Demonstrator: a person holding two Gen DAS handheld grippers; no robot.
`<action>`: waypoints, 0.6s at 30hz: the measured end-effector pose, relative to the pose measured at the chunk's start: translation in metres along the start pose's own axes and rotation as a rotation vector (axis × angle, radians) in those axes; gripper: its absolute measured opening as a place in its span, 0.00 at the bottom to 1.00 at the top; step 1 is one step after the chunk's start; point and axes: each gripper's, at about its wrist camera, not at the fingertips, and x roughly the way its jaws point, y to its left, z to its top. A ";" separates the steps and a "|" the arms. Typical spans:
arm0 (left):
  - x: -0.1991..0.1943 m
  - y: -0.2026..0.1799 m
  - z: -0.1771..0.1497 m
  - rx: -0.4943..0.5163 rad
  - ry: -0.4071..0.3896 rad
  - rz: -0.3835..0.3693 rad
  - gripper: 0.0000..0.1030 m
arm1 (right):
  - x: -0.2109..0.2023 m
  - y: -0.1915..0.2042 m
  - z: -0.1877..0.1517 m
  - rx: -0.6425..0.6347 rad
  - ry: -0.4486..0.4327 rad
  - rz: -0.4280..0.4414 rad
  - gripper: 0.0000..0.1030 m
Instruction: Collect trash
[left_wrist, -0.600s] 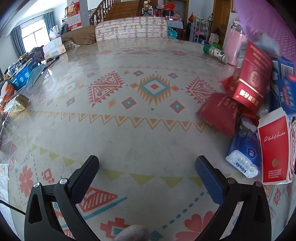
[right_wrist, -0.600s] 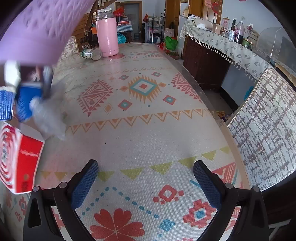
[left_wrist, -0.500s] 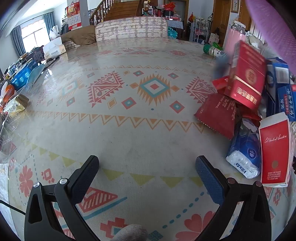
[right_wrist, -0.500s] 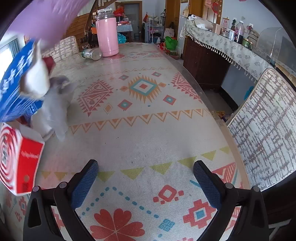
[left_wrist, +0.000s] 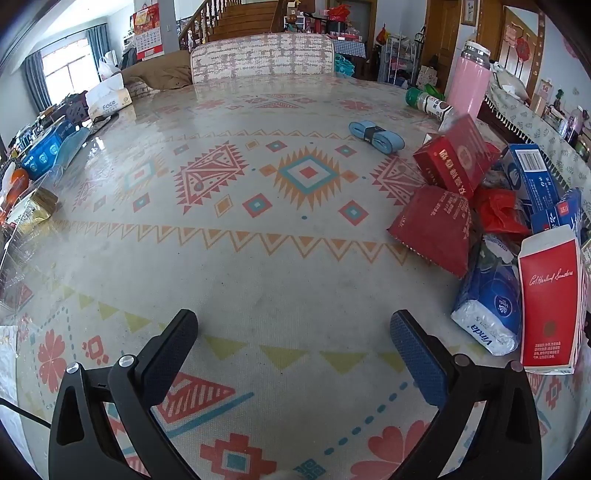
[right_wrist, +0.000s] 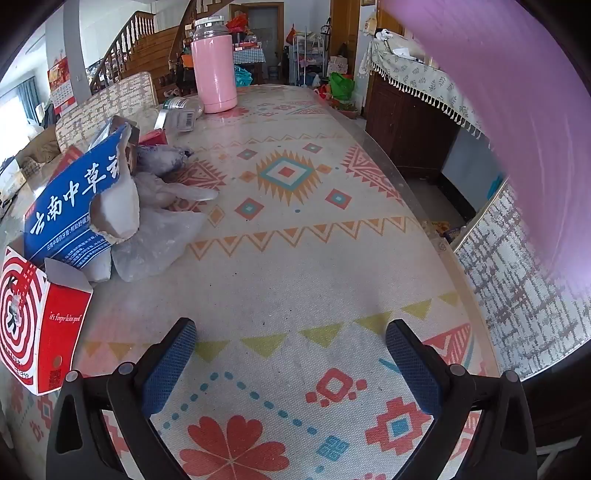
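A heap of trash lies on the patterned table: a red carton (left_wrist: 456, 164), a red paper bag (left_wrist: 434, 229), blue boxes (left_wrist: 528, 177), a blue tissue pack (left_wrist: 487, 306) and a red-and-white box (left_wrist: 550, 299) at the right of the left wrist view. The right wrist view shows the same heap at its left: a torn blue box (right_wrist: 74, 206), clear plastic bags (right_wrist: 159, 236) and the red-and-white box (right_wrist: 40, 332). My left gripper (left_wrist: 293, 336) is open and empty above the table, left of the heap. My right gripper (right_wrist: 290, 343) is open and empty, right of the heap.
A pink thermos (right_wrist: 214, 66) and a lying bottle (left_wrist: 428, 103) stand at the far end. A blue strap roll (left_wrist: 375, 136) lies mid-table. A purple basket (right_wrist: 517, 110) fills the right wrist view's upper right. Tissue box (left_wrist: 109, 99) and clutter line the left edge; chairs (left_wrist: 262, 55) surround.
The purple basket has swung away to the right after tipping out the trash. The falling boxes and bags have settled into a heap. A blue strap roll now lies on the table. Both grippers stayed put.
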 end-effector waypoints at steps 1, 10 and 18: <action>0.000 0.000 0.000 0.000 0.000 0.000 1.00 | 0.000 0.000 0.000 0.000 0.000 0.000 1.00; 0.000 0.000 0.000 -0.001 0.001 0.004 1.00 | 0.000 0.000 0.000 0.000 0.000 0.000 1.00; -0.003 -0.003 0.001 -0.013 0.008 0.012 1.00 | 0.000 0.000 0.000 0.000 0.000 0.000 1.00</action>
